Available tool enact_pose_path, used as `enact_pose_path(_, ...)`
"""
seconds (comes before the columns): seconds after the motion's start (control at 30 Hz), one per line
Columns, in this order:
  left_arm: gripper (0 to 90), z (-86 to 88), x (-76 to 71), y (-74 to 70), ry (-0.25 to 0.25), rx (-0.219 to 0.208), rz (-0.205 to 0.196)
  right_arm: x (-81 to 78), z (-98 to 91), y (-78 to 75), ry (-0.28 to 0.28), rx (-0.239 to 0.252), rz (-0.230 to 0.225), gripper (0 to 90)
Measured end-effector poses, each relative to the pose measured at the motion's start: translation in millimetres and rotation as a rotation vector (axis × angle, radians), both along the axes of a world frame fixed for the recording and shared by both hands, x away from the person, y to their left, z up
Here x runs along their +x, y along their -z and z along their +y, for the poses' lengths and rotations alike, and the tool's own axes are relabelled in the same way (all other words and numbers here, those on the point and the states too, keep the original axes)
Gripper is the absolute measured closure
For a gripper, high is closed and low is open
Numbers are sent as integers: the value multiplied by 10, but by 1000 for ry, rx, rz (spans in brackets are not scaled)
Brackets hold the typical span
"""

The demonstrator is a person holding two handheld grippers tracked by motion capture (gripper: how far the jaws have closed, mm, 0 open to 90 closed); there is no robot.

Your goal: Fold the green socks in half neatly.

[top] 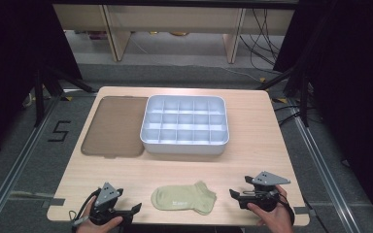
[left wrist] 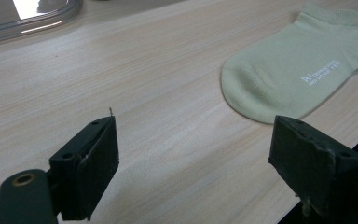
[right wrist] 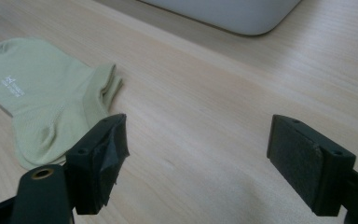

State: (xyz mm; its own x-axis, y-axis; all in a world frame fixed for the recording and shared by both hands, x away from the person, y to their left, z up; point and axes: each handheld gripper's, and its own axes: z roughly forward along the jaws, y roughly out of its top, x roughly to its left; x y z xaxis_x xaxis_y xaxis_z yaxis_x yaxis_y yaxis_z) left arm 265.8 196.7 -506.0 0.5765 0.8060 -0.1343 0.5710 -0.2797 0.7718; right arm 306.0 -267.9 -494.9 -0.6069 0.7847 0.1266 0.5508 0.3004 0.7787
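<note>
Both grippers are resting low at the desk's near edge with jaws spread wide and nothing between them: the left gripper (top: pixel 137 208) at about seven o'clock, the right gripper (top: pixel 234 193) at about five. Between them, at six o'clock, the pale green sock (top: pixel 183 198) is lying flat on the desk (top: pixel 252 141), toe pointing toward the left gripper and cuff toward the right; it appears to be a pair stacked together, though that is hard to tell. In the left gripper view the sock (left wrist: pixel 298 65) is sitting at one o'clock of the jaws, apart from them; in the right gripper view it (right wrist: pixel 42 98) is lying at ten o'clock, just beside the left jaw.

Farther out, at twelve o'clock, a white compartment tray (top: pixel 184 145) is standing with all cells bare, and its translucent brown lid (top: pixel 114 126) is lying flat just beside it at ten o'clock.

Judging the step as reaching for the sock, each gripper should be coming in low and level, pinching both layers at toe and cuff, so nothing slides away.
</note>
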Motion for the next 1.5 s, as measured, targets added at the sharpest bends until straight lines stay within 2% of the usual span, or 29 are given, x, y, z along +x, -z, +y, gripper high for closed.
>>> enact_pose_path(0.03,150,0,4,1,-7,6,0,16,-20,-5,-22,-4,-13,213)
enact_pose_path(0.1,150,-5,1,5,-5,-6,-2,16,-22,-8,-22,-4,-14,214)
enact_pose_path(0.13,150,3,-3,-8,10,11,8,21,-26,-8,-32,-4,-18,215)
enact_pose_path(0.3,150,-1,-2,-3,6,11,-1,19,-16,-6,-39,-3,-17,222)
enact_pose_path(0.33,150,-1,1,-2,7,6,1,17,-19,-11,-34,-19,-32,224)
enact_pose_path(0.47,150,4,1,-10,6,10,3,15,-17,-12,-33,-21,-35,229)
enact_pose_path(0.6,151,-2,3,-5,-7,9,-3,14,-10,-11,-44,-2,-19,236)
enact_pose_path(0.63,151,-3,1,-9,-6,11,-7,-1,1,-16,-29,1,-14,238)
enact_pose_path(0.67,151,-24,-8,-9,-15,-16,-10,5,-4,-17,-35,-13,-22,240)
enact_pose_path(0.7,151,-2,-9,-15,1,11,-5,7,-6,-17,-38,-19,-29,241)
enact_pose_path(0.83,154,-32,-12,-16,-19,-37,4,-1,4,-25,-49,-9,-19,263)
enact_pose_path(0.87,154,-42,-9,-22,-16,-81,16,-5,11,-29,-53,-14,-22,292)
enact_pose_path(0.93,166,-56,-9,-25,-19,-88,20,0,33,-19,-75,-6,-31,346)
enact_pose_path(1.0,170,-96,7,-36,-5,-59,19,4,33,-21,-86,-21,-38,350)
enact_pose_path(1.03,174,-133,13,-35,-17,-73,17,0,47,-22,-89,-25,-38,365)
enact_pose_path(1.07,181,-183,44,-40,3,-57,19,2,67,-20,-101,-22,-36,381)
enact_pose_path(1.1,181,-183,44,-40,3,-57,19,0,74,-23,-106,-23,-37,386)
enact_pose_path(1.13,184,-237,77,-51,38,-8,13,6,82,-18,-127,-7,-23,392)
enact_pose_path(1.17,190,-237,77,-51,38,-8,13,6,82,-18,-127,-7,-23,392)
enact_pose_path(1.2,194,-290,95,-41,48,-10,18,-4,91,-23,-113,-29,-41,397)
enact_pose_path(1.3,216,-396,136,-18,75,-2,24,-12,102,-23,-113,-27,-36,397)
enact_pose_path(1.37,230,-460,183,-14,84,32,28,-3,99,-19,-119,-32,-49,397)
enact_pose_path(1.43,252,-513,205,-2,65,23,34,-6,99,-22,-122,-31,-51,396)
enact_pose_path(1.5,268,-553,238,2,81,54,41,-3,103,-20,-133,-24,-49,393)
